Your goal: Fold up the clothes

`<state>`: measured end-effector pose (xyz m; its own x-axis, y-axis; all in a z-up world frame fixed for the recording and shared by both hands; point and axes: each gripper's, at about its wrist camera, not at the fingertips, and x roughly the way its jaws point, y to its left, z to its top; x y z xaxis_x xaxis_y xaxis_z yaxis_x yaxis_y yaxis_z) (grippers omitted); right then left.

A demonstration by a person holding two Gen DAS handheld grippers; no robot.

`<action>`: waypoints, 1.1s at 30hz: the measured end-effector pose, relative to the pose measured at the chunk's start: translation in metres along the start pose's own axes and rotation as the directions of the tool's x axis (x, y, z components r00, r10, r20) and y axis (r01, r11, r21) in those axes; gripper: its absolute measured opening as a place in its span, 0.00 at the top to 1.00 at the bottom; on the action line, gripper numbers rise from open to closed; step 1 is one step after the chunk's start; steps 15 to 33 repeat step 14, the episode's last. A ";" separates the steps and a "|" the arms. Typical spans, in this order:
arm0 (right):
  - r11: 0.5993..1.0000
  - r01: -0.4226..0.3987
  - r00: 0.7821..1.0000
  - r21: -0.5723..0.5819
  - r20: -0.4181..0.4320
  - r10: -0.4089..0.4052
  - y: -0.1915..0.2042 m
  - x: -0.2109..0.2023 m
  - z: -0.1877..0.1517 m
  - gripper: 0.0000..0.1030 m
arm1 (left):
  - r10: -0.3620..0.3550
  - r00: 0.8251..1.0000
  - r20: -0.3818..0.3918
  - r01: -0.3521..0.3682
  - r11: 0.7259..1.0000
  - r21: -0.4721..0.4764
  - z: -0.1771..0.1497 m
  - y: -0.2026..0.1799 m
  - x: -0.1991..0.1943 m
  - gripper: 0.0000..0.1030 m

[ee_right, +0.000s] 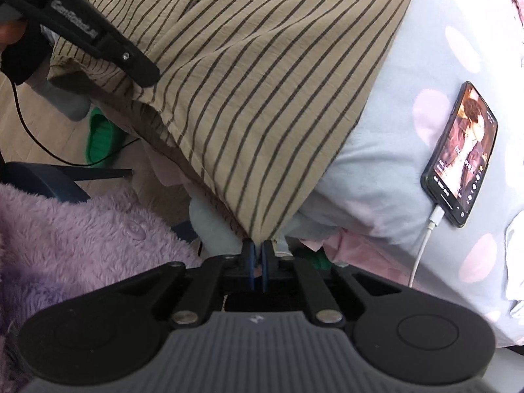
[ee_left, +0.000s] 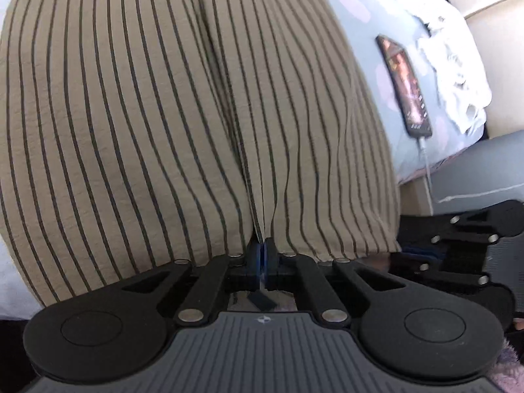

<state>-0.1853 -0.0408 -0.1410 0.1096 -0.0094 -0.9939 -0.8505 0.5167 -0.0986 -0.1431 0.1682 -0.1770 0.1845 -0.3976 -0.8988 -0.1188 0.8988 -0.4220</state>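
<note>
1. My left tool is closed tight on the hem of a tan garment with thin dark stripes. The cloth is pinched into a fold between the two blue pads and fans out wide ahead of the tool.

2. My right tool grips a corner of the same striped garment. The pads stand nearly together with the pointed corner of cloth pressed between them.

3. Beyond both tools, the garment lies spread on a bed covered by a pale blue sheet with large pink dots. Its near hem is lifted off the bed where the tools hold it.

4. Seen from my right tool, the left tool shows up and to the left as a black arm, its tip on the garment's near hem. A dark-gloved hand holds it at the far left edge.

5. To the right of my right tool, a black phone lies flat on the sheet with its screen lit. A white cable is plugged into its near end and runs back toward me.

6. From my left tool, the same phone lies to the right of the garment, with crumpled white cloth just beyond it.

7. Left of my right tool and close to me is a fluffy lilac fabric. Past it, below the garment's hanging edge, something bright green sits on a wooden floor; I cannot tell what it is.
</note>
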 end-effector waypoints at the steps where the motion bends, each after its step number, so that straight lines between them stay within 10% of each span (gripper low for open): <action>1: 1.000 0.008 1.000 0.004 0.006 -0.008 -0.001 -0.003 0.000 0.85 | 0.006 1.000 -0.005 -0.006 1.000 0.008 0.000 -0.001 0.000 1.00; 14: 0.995 0.001 0.987 0.100 0.161 -0.017 -0.025 -0.052 0.014 0.67 | 0.066 0.981 0.181 -0.068 0.998 0.003 -0.011 0.010 -0.072 0.84; 33: 0.995 0.001 0.987 0.100 0.161 -0.017 -0.025 -0.052 0.014 0.67 | 0.066 0.981 0.181 -0.068 0.998 0.003 -0.011 0.010 -0.072 0.84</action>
